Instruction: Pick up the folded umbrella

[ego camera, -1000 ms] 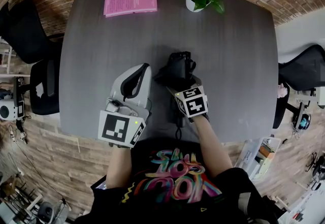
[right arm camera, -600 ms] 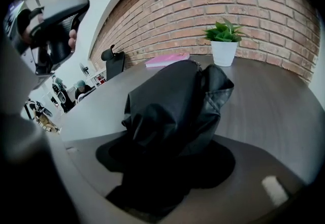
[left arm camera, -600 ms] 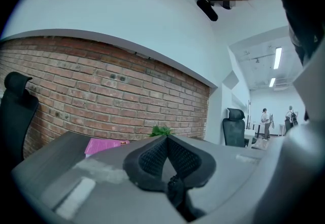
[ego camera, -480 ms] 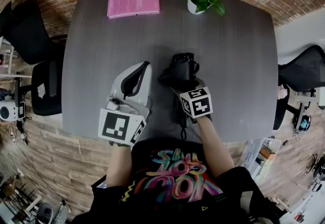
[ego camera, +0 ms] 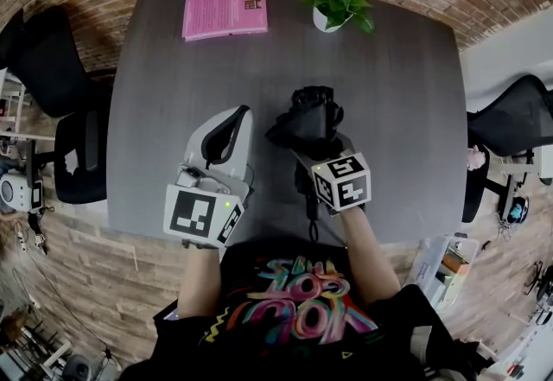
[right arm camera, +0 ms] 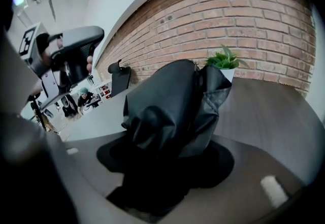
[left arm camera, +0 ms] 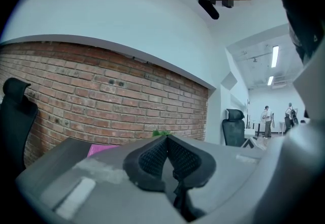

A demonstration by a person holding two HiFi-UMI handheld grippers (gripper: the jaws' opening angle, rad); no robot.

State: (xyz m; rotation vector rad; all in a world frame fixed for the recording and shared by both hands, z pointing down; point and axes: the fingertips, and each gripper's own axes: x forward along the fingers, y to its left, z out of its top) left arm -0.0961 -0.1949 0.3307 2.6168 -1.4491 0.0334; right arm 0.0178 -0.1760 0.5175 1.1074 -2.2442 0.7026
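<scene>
The folded umbrella (ego camera: 309, 122) is a black bundle of cloth over the middle of the grey table (ego camera: 406, 111). My right gripper (ego camera: 313, 144) is shut on its near end, and its jaws have just been closing with the umbrella between them. In the right gripper view the umbrella (right arm camera: 167, 111) fills the space between the jaws and stands clear above the tabletop. My left gripper (ego camera: 237, 114) lies level to the left of the umbrella, apart from it. Its black pads (left arm camera: 152, 156) meet at the tips with nothing between them.
A pink book (ego camera: 225, 12) lies at the table's far left, and a potted plant (ego camera: 339, 1) stands at the far middle. Black office chairs stand off the table's left side (ego camera: 52, 60) and right side (ego camera: 518, 116). A brick wall runs behind.
My right gripper has risen with the umbrella in it, and its marker cube looks larger and nearer. The left gripper has stayed where it was.
</scene>
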